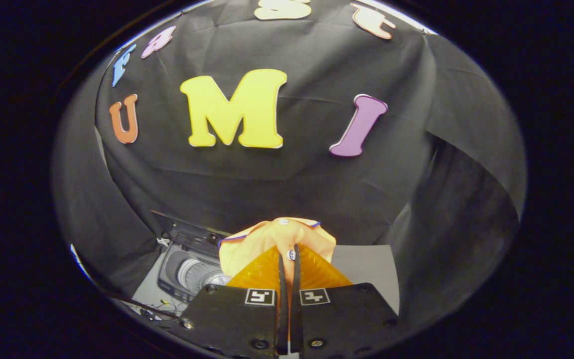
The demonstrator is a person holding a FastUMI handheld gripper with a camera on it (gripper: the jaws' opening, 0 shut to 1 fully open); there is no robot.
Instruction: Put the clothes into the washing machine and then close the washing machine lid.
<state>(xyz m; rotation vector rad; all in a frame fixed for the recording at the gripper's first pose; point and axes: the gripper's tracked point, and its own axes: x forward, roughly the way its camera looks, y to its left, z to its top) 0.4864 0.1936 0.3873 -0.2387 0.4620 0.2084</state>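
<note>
Two fingers of the gripper are pinched tight on a bunched yellow-orange cloth garment, held up off the table. Below and beside it sits the small grey toy washing machine, lid open. No writing can be read on either.

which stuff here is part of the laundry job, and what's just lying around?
Job:
- yellow garment, pinched between the closed fingers
- washing machine, lid open, left of the fingers

Lying about:
- cables in front of the machine
- grey tabletop
</note>
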